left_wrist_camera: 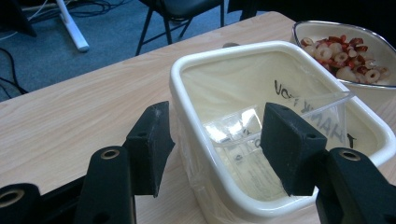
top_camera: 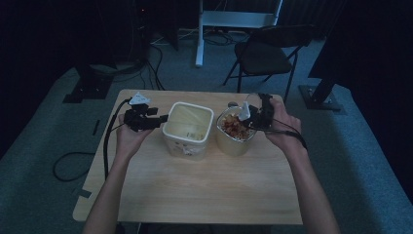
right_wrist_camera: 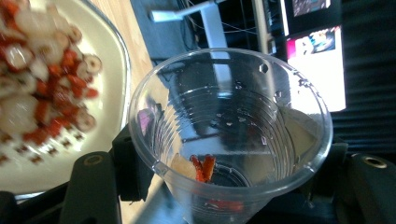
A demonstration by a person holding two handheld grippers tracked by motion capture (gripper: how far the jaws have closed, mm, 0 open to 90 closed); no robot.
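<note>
Here the right gripper (right_wrist_camera: 229,186) pinches a clear cup (right_wrist_camera: 231,135), its base cut off; left gripper (left_wrist_camera: 215,144) straddles the tub wall (left_wrist_camera: 187,116)

The cup (right_wrist_camera: 231,135) is clear ribbed plastic, tipped on its side with its mouth open to the right gripper view; a few red and pale pieces lie near its bottom. In the high view it (top_camera: 245,111) hangs over the bowl's far rim. The bowl (top_camera: 235,136) is pale with rounded corners, upright on the table's right half near the far edge, heaped with red and whitish sliced pieces (left_wrist_camera: 343,55). The tub (top_camera: 188,129) is cream, square with rounded corners, upright just left of the bowl, lined with a clear bag (left_wrist_camera: 280,121) bearing black print.
</note>
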